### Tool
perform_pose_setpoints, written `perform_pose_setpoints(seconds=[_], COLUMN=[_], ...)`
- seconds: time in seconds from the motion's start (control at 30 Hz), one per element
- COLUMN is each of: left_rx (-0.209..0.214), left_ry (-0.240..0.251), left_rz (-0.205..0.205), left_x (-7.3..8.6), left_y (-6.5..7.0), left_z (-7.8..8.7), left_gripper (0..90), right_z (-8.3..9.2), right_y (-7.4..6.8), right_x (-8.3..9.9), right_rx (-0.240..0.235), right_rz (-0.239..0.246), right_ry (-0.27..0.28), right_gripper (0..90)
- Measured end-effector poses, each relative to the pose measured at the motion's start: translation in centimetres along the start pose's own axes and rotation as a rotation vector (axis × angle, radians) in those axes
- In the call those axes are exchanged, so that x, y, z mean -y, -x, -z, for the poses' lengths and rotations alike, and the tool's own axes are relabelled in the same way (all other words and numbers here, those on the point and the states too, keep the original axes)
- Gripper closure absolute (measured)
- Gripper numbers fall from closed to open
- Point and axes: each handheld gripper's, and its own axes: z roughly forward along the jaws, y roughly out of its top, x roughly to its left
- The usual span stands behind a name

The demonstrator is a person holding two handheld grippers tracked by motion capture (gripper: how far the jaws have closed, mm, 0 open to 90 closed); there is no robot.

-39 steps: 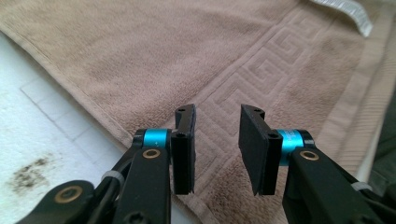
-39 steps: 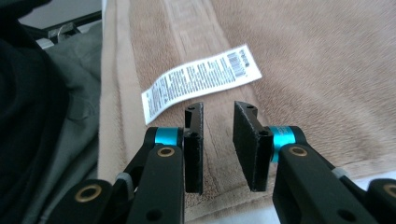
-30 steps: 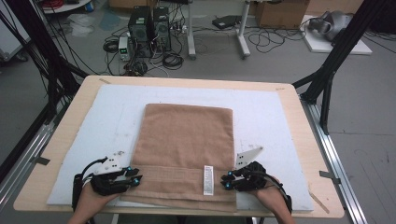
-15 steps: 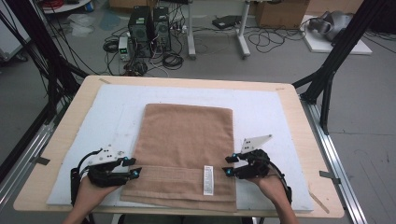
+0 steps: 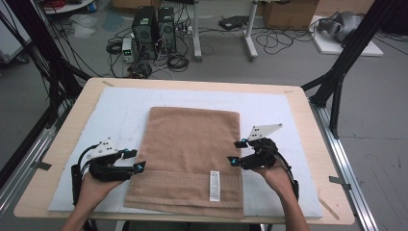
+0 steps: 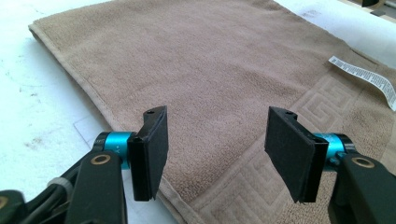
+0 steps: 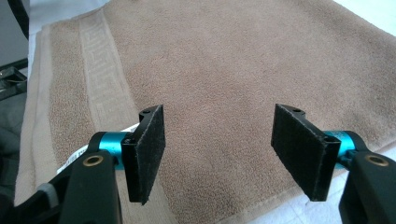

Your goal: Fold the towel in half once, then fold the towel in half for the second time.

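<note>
Plainly, the brown towel (image 5: 192, 159) lay flat on the white mat (image 5: 120, 110) that covered the wooden surface (image 5: 308, 103), its patterned band along the near edge with a white label (image 5: 214, 185) lying on that band toward the right; the left gripper (image 5: 133, 160) sat at the towel's left edge, near the band, in the person's left hand (image 5: 91, 185), and the right gripper (image 5: 235, 152) sat at the towel's right edge in the right hand (image 5: 274, 175); both grippers had just been opening, and their jaws stood well apart with nothing clamped between them; in the left gripper view the black pads (image 6: 154, 156) hung over the towel's edge and the band's key pattern, the cloth lying flat below them and not pinched; in the right gripper view the pads (image 7: 147, 151) likewise stood apart above plain pile close to the towel's hem, holding nothing.
</note>
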Motion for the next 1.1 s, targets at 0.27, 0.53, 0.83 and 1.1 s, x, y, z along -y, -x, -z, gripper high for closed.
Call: perform_pose_setpoints(seconds=[0.27,0.53,0.83,1.1], left_rx=[-0.004,-0.012,-0.040,-0.064], left_ry=[-0.014,-0.029,-0.020,-0.024], left_rz=[-0.024,-0.037,-0.038,-0.029], left_x=[-0.9,-2.1,-5.0,-7.8], left_y=[-0.3,-1.4,-3.4,-5.3], left_z=[-0.3,-0.7,-1.7,-3.4], left_gripper=[38.5,37.1,36.7,38.6], right_z=[-0.1,-0.1,-0.1,-0.2], right_y=[0.2,0.8,3.0,5.8], right_x=[0.0,-0.1,-2.2,-4.6], right_rx=[0.006,0.035,0.059,0.118], right_rz=[-0.009,-0.016,-0.025,-0.044], right_ry=[-0.010,-0.010,-0.017,-0.016], right_gripper=[32.6,30.4,26.8,25.2])
